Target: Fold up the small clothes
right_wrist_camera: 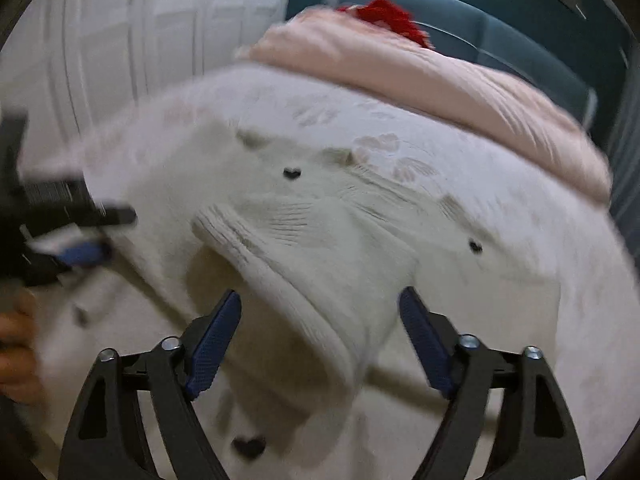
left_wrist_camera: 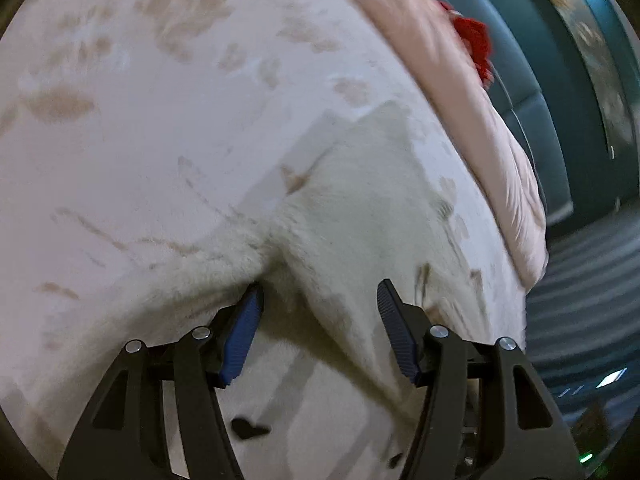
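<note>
We hold both tongs with their blue ribbed pads apart. Between the left tongs a fold of the fuzzy cream garment rises, its pile brushing the left pad while the right pad stands clear of it. The right tongs straddle the garment's thick ribbed hem, and neither pad presses on it. In the right wrist view the left tongs appear at the far left edge, blurred, with a hand behind them.

The garment lies rumpled on a bed, over a pale bedspread printed with faint tan leaf shapes. It is soft and fleecy, dotted with small black hearts; we cannot tell its long axis. Beyond it a pink quilt lies bunched along the far side, with something red on top. Bare bedspread lies open to the left. The bed's right edge drops to a striped floor, and teal panelling stands behind.
</note>
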The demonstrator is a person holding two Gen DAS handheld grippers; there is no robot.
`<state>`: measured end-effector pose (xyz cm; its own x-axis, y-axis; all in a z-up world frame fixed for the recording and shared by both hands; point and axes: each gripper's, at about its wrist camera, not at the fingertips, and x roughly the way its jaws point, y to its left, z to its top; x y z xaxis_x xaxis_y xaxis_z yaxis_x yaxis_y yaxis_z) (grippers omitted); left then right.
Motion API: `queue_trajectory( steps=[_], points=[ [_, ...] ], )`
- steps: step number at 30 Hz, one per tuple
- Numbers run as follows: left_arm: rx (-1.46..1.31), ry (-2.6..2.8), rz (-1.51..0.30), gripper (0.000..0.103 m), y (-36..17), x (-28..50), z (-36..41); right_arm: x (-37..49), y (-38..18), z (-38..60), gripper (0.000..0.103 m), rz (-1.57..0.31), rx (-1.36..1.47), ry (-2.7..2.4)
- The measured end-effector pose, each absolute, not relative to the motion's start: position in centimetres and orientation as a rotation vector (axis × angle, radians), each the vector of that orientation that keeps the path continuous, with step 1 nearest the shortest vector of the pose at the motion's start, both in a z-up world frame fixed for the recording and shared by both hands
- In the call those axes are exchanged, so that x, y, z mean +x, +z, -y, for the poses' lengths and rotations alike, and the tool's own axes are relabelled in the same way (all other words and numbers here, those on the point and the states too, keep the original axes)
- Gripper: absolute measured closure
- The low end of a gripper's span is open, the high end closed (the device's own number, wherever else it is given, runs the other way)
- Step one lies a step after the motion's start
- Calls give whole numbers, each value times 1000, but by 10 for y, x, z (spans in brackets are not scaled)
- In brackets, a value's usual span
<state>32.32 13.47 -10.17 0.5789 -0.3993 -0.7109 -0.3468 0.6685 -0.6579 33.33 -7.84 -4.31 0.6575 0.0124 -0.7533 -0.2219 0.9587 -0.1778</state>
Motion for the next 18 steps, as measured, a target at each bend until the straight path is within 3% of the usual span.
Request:
queue_trajectory(
  steps=[1,2,4,7,8,10,13,15,18],
  points=[
    [-911,-17,-981,51,-103,327,-137,346,-46,75,95,-879,-296,118],
    [-917,-10,-969,59,-100,328,-136,352,-43,79,96,-895,-271,106],
    [-899,3,-938,65,-92,332,-138,357,-11,109,96,-827,-80,102],
    [-892,4,-924,65,-91,335,-143,344,35,187,92,-673,320,75],
    [-887,-5,-928,61,-94,333,-144,336,30,220,90,-655,453,54],
    [-868,-10,-944,63,-101,330,-141,334,-4,254,73,-728,537,-3],
    [-841,-7,-922,59,-102,319,-135,330,-79,283,74,-942,611,-69],
    [-838,0,-914,55,-99,317,-132,315,-99,301,77,-914,738,-37],
    [-857,20,-913,50,-98,320,-132,310,-96,315,68,-867,827,-33]
  ],
)
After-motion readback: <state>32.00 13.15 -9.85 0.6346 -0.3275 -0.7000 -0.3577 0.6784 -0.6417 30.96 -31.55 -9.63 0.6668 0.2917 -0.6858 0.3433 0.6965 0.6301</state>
